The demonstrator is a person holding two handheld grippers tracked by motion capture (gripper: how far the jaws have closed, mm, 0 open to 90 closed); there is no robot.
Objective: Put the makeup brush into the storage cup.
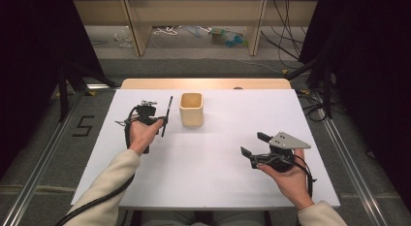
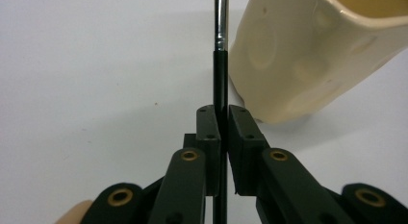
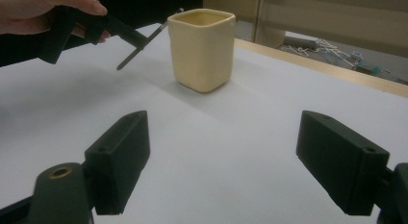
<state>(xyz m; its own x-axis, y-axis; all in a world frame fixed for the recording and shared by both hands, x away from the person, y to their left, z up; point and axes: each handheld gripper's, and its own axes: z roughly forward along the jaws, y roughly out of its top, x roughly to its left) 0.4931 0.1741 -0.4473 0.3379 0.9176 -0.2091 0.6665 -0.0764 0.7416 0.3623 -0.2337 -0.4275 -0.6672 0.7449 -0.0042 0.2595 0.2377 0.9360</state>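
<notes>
A thin black brush (image 1: 166, 114) with a silver ferrule is pinched between the jaws of my left gripper (image 1: 164, 121), left of centre on the white table (image 1: 218, 172). In the left gripper view, the jaws (image 2: 220, 118) clamp the brush's handle (image 2: 220, 75), which runs straight up the view. The cream square cup (image 2: 298, 56) stands just to its right. That cup (image 1: 191, 109) sits upright, apart from the brush. My right gripper (image 1: 250, 142) rests at the near right, open and empty. In the right gripper view, its jaws (image 3: 226, 142) stand wide and face the cup (image 3: 202, 48) and the brush (image 3: 139, 48).
The white table top ends in a wooden strip (image 1: 203, 83) at the far edge. Beyond it stand wooden furniture legs (image 1: 138, 32) and loose cables (image 1: 286, 46) on the floor. Metal rails (image 1: 349, 153) run along both sides of the table.
</notes>
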